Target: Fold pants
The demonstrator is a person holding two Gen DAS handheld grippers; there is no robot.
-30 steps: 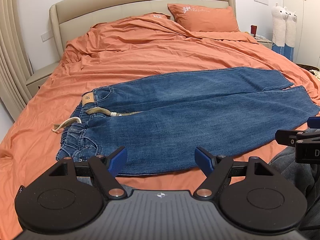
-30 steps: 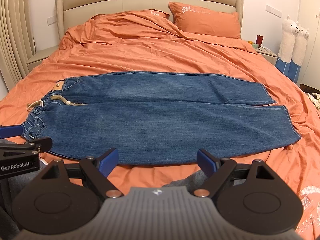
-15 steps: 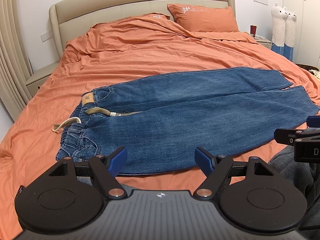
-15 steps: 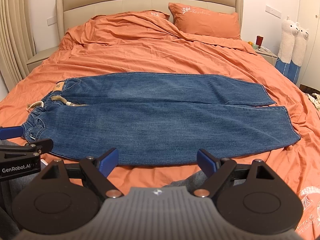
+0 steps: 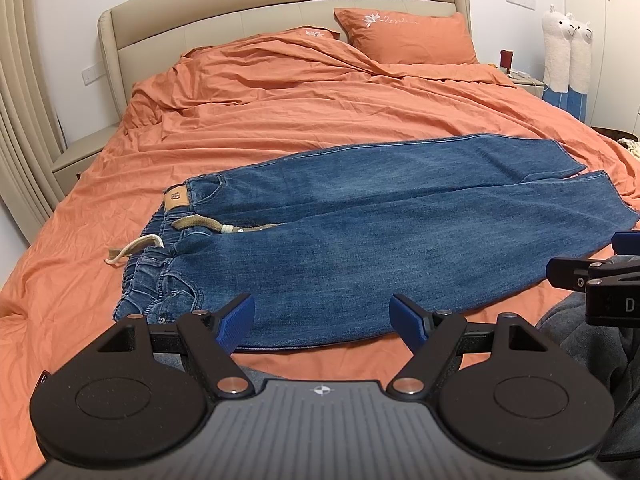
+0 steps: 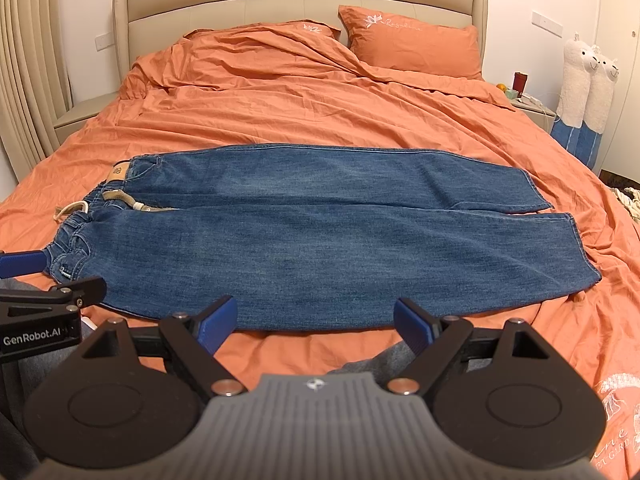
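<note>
Blue jeans [image 6: 304, 236] laid flat across the orange bed [image 6: 320, 116], waistband [image 5: 160, 256] toward its left edge, legs side by side, left gripper [image 5: 322, 322] held open — nothing gripped, right gripper [image 6: 314, 324] likewise spread and empty, both poised short of the jeans' near edge.
</note>
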